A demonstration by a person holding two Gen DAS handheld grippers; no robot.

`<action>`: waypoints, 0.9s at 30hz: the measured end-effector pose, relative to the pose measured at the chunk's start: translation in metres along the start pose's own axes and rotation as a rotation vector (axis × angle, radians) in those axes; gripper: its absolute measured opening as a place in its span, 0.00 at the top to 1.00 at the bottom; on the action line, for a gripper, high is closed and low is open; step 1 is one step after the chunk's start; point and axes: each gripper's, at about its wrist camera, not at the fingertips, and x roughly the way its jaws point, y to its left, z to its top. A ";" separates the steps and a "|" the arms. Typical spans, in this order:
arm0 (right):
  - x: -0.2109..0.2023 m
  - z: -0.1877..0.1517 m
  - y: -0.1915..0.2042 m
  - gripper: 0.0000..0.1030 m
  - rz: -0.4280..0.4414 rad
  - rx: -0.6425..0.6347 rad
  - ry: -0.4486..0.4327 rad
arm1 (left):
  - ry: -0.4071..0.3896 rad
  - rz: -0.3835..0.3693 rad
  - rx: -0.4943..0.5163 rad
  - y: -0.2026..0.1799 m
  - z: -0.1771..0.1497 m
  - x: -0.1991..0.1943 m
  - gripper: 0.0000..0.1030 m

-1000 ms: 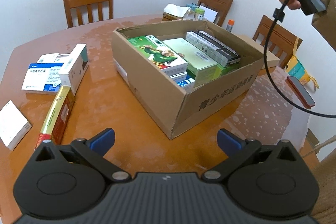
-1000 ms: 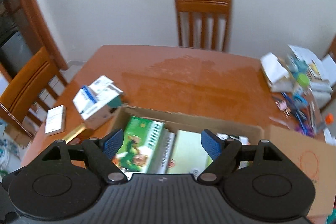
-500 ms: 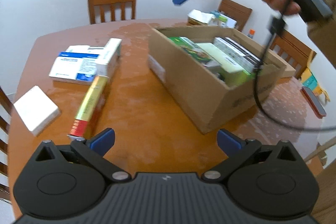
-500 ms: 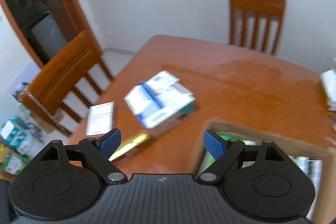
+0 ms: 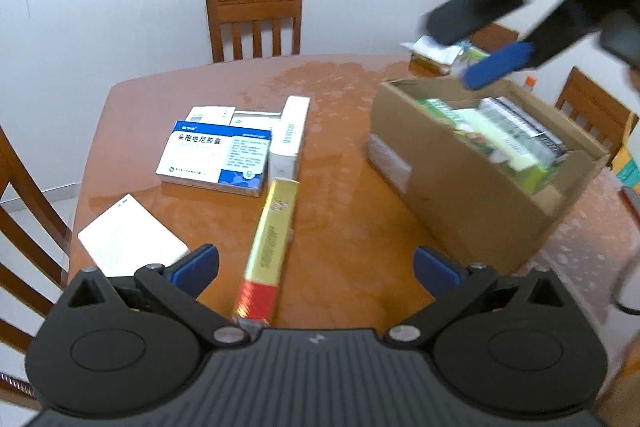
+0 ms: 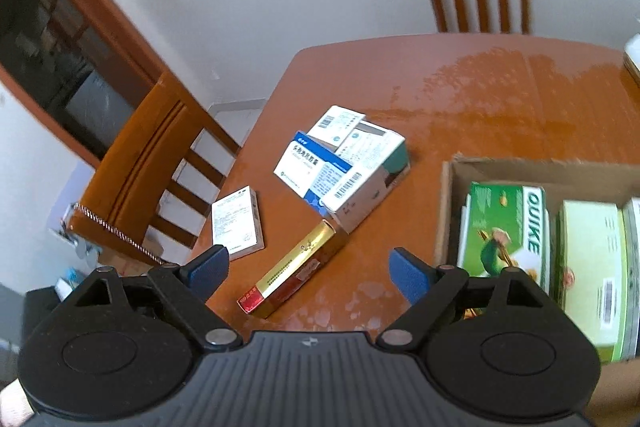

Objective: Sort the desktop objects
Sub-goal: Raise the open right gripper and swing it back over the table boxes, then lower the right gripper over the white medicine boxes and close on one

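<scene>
Left gripper: your left gripper (image 5: pixel 316 265) hung over the near edge of the table (image 5: pixel 352 227) with its blue-padded jaws spread wide and nothing between the pads; the gold-and-red box (image 5: pixel 269 247) lay on the table under the gap, its red end nearest you, not touched.
Right gripper: your right gripper (image 6: pixel 308 269) also stood with jaws wide apart and gripping nothing; from the left wrist view it showed blurred, up in the air above the far corner of the cardboard box (image 5: pixel 472 195).
Gold-and-red box: it lay flat and slanted, its far end just beside the upright white carton (image 5: pixel 289 137).
Blue-and-white medicine box: the blue-and-white medicine box (image 5: pixel 214 157) lay flat to the left of the white carton, partly on top of other white boxes (image 5: pixel 210 115) behind it; together these formed a small cluster.
Flat white box: the flat white box (image 5: pixel 132 237) lay apart from the cluster, near the table's left edge, by a wooden chair (image 6: pixel 152 163).
Cardboard box: it stood open on the right of the table, well apart from the loose boxes, and already held a green box marked QUIKE (image 6: pixel 502 227), a pale green box (image 6: pixel 592 267) beside it, and a dark-edged one at the far side.
Far side: another chair (image 5: pixel 254 21) stood behind the table, and a blurred heap of small items (image 5: pixel 436 57) sat at the far right corner.
</scene>
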 end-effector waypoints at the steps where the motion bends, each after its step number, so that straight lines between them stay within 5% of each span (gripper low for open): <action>1: -0.001 0.000 -0.001 0.12 0.000 0.009 -0.003 | 0.007 -0.003 0.011 0.002 0.004 0.008 0.00; 12: -0.001 0.006 -0.012 0.12 -0.027 0.054 -0.026 | 0.005 -0.109 0.041 0.025 0.062 0.077 0.00; 17: 0.015 0.036 -0.012 0.12 -0.046 0.017 -0.041 | 0.024 -0.138 0.058 0.029 0.082 0.098 0.00; 21: 0.049 0.086 -0.011 0.12 -0.008 0.017 -0.038 | 0.024 -0.185 0.062 0.025 0.080 0.100 0.00; 27: 0.137 0.137 -0.014 0.12 0.111 0.093 0.118 | 0.026 -0.213 0.051 0.022 0.068 0.099 0.00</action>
